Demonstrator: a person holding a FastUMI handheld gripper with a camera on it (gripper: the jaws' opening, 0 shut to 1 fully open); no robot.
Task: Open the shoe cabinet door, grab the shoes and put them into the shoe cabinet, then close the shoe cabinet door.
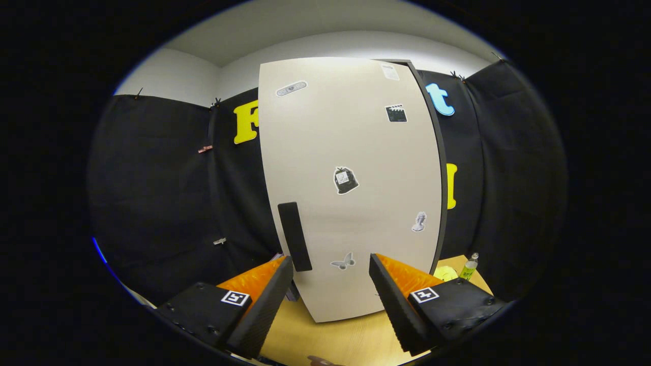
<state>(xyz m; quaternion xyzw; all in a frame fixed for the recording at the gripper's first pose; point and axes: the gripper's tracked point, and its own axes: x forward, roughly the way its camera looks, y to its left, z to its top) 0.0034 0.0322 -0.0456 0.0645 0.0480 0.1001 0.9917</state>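
A tall pale shoe cabinet (pixel 351 152) with stickers on its door stands on the wooden table just ahead of my fingers. Its door looks shut, with a dark vertical handle (pixel 294 236) near the left edge, just above and beyond my left fingertip. My gripper (pixel 330 264) is open, and between its fingers lies only the lower part of the door. A sliver of something grey-purple (pixel 292 292) peeks out beside the cabinet's lower left corner, behind my left finger; I cannot tell what it is.
The wooden table (pixel 325 338) runs under the cabinet and toward me. To the right of the cabinet stand a small green bottle (pixel 469 267) and a round yellowish object (pixel 446 273). Black cloth walls close in the booth on both sides.
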